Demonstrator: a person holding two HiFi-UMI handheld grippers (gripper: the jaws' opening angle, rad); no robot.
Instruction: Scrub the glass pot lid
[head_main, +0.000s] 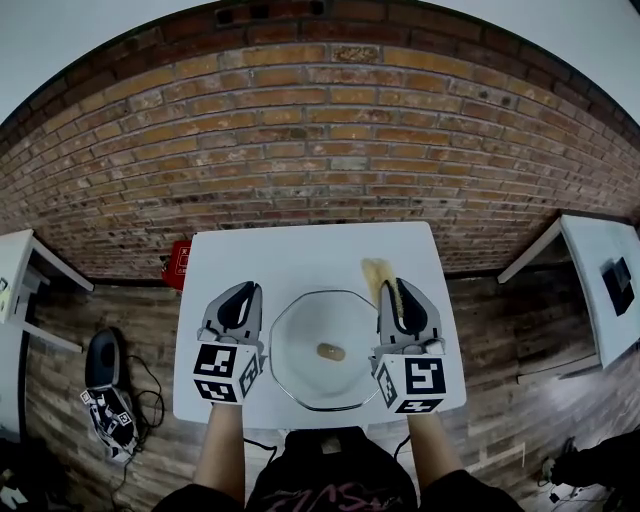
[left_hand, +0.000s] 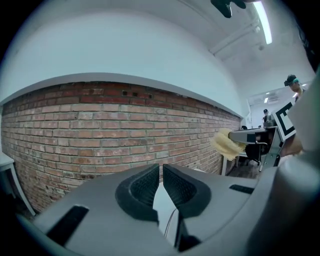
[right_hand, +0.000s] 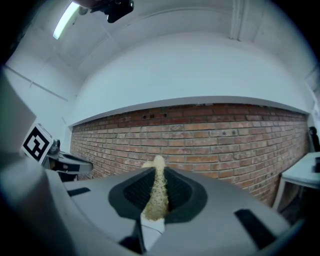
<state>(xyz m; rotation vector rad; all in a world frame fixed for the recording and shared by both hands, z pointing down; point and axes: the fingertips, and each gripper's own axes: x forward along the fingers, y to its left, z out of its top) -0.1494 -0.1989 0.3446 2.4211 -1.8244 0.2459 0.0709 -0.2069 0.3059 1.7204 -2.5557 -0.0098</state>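
The brick wall (head_main: 320, 140) fills the background beyond both tools. The white desk (head_main: 300, 255) carries the work. A red box (head_main: 180, 258) sits on the floor by the desk's far-left corner, beyond the left tool; its white print is too small to read. The only other markings are the black-and-white square patterns on each tool's cube, which spell nothing.

The glass pot lid (head_main: 300, 375) lies flat on the desk between the two tools, nearer to the person than their tips, dome side up. Its outline is close to round, so the lid itself has no clear long axis. Its knob (head_main: 330, 351) faces upward, and the knob's oval runs left to right.

The left tool (head_main: 243, 292) is just left of the lid, with its jaws brought almost together and nothing between them. The right tool (head_main: 398, 292) is just right of the lid, clamped on a yellow sponge (head_main: 377, 272) that sticks out past its tips, beyond the lid's far-right edge.
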